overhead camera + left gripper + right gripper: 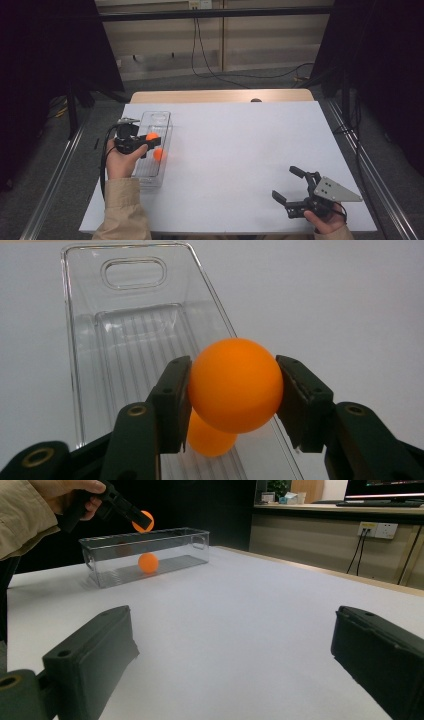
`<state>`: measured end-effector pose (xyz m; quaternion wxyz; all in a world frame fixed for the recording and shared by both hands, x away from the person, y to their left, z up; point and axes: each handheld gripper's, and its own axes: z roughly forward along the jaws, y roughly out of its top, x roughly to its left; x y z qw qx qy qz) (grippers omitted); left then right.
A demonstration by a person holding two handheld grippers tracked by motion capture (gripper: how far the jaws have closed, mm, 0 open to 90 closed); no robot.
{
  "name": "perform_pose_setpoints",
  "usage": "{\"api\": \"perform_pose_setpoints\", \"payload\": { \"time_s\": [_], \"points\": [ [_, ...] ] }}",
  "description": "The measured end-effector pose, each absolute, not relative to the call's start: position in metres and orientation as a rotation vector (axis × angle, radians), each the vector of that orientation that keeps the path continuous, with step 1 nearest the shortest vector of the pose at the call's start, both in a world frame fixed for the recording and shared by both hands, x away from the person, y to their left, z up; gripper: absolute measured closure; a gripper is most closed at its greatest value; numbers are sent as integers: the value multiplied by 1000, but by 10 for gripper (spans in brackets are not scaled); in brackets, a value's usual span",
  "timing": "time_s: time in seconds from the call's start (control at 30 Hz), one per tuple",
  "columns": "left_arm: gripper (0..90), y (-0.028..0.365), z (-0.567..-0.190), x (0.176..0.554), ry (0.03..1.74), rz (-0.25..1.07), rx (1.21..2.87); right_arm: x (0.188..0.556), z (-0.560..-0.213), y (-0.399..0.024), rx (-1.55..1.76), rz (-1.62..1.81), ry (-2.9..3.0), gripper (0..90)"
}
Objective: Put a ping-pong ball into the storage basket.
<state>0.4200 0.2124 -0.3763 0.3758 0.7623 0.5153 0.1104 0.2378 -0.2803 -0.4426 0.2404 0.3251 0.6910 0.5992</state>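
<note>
Step in hand, by judgement: placing a ball into the clear bin at the left side of the white table.

Left gripper: jaws clamped on an orange ball, one pad on each side. Ball held above the bin, over its near half, roughly level with the rim as seen from the right gripper view. In the high view, gripper at, carried by the left hand.

Second ball: resting on the ribbed floor of the bin, directly under the held one; also visible at.

Right gripper: jaws spread wide, nothing between them, parked near the front right of the table, well apart from the bin.

Next move, by judgement:
- Lower the held ball inside the walls before release, to limit bounce.
- Offset slightly toward the open far end, away from the resting ball, to avoid a strike.
- Open the jaws fully, then lift straight up, clear of the rim.

Hard to make out:
- Second ball mostly covered by the held ball and a jaw in the left gripper view.
- Bin's near end cut off at the bottom of that view.
- Bin walls faint in the high view; exact rim line uncertain.
- Right hand cut off at the frame's lower edge.
</note>
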Motion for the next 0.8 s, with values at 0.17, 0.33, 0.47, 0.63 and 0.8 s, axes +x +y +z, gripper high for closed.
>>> {"api": "perform_pose_setpoints", "payload": {
  "time_s": [0.17, 0.33, 0.47, 0.63, 0.8],
  "points": [
    [509, 213, -377, 420, 1324, 288, 1952, 238, -443, -280, 888, 1640, 1891, 29],
    [509, 214, -379, 420, 1335, 292, 1951, 238, -443, -280, 887, 1640, 1891, 29],
    [509, 215, -380, 420, 1338, 288, 1954, 238, -442, -280, 887, 1640, 1892, 29],
    [509, 215, -380, 420, 1345, 290, 1959, 239, -443, -279, 886, 1640, 1895, 29],
    [509, 215, -381, 420, 1348, 292, 1961, 239, -443, -279, 884, 1640, 1896, 29]
  ]
}}
